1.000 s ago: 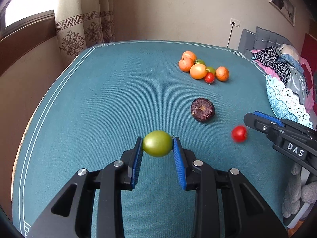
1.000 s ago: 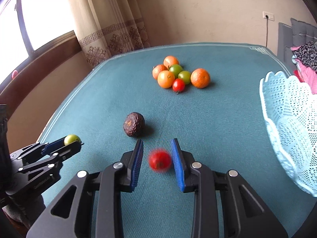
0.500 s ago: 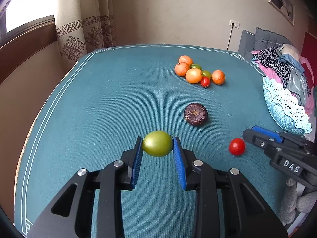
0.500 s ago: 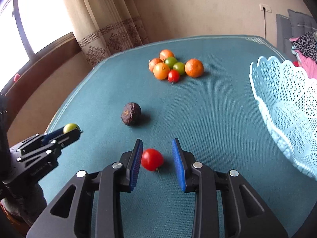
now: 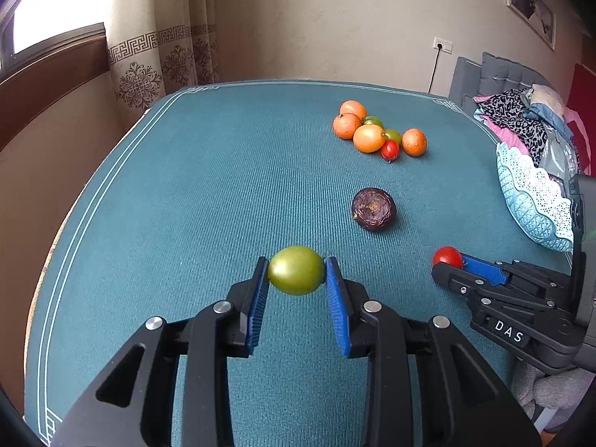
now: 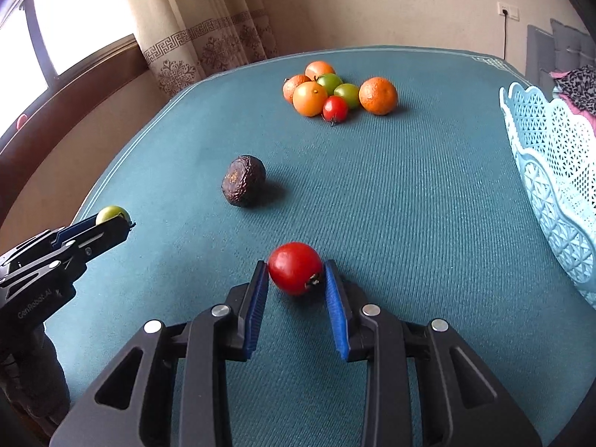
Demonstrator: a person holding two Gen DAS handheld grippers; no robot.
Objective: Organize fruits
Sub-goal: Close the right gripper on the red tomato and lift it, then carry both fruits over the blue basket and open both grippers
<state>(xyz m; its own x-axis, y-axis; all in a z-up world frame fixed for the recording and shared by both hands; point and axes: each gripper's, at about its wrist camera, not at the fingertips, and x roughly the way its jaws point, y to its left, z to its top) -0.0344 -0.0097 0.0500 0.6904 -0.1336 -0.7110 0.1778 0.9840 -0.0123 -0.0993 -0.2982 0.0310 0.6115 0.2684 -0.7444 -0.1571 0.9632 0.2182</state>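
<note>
- Left wrist view: the left gripper [image 5: 297,272] clamps a round green tomato [image 5: 296,270] at lower centre, above the teal tablecloth [image 5: 186,205].
- Right wrist view: the right gripper [image 6: 297,275] is closed on a glossy red tomato [image 6: 295,268] at lower centre; a pale blue lattice plastic basket [image 6: 551,171] stands at the right edge.

Streaming in from the window [image 6: 74,33] at upper left, blowing it out; bending edges; staying sharp, softly shadowed.

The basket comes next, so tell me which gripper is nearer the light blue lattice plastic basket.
Right. The right gripper, shut on the red tomato, is beside the basket; the left gripper, holding the green tomato, is farther away.
</note>
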